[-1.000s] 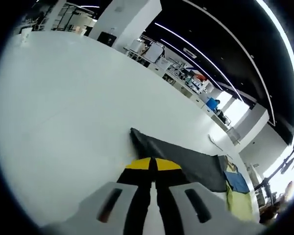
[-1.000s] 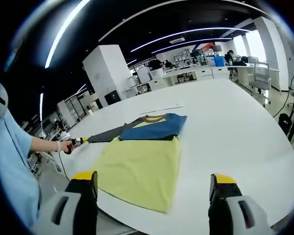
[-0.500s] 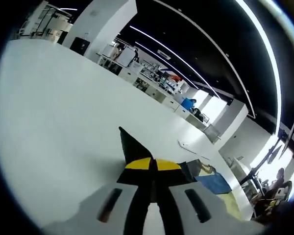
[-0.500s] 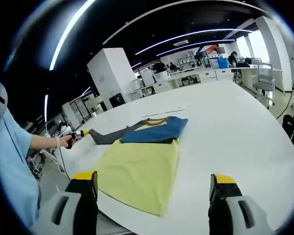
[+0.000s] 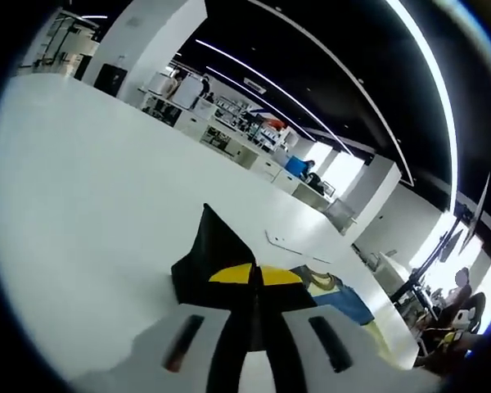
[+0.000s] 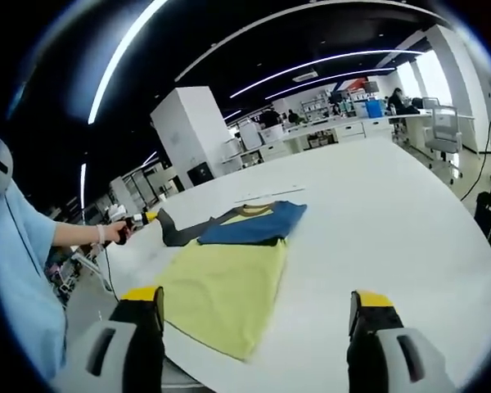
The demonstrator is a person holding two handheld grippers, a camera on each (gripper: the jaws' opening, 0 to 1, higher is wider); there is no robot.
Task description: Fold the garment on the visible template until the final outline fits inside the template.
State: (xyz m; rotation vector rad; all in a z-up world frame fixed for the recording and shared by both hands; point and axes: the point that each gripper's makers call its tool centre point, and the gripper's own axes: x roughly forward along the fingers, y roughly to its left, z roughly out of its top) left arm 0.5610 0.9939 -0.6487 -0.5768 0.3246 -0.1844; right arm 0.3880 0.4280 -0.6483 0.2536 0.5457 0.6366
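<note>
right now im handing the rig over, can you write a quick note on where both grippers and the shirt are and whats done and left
Left gripper: jaws shut on the dark grey sleeve, lifted off the white table at the shirt's left side; in the right gripper view it sits at.
Right gripper: jaws open, empty, hovering at the near table edge, short of the hem.
Shirt: yellow body flat on the table, blue upper part already folded across the chest.
Done: the blue fold.
Left: bring the grey sleeve in over the body, then fold up the yellow body. No template outline is clear to me in these views, so check the fit.
</note>
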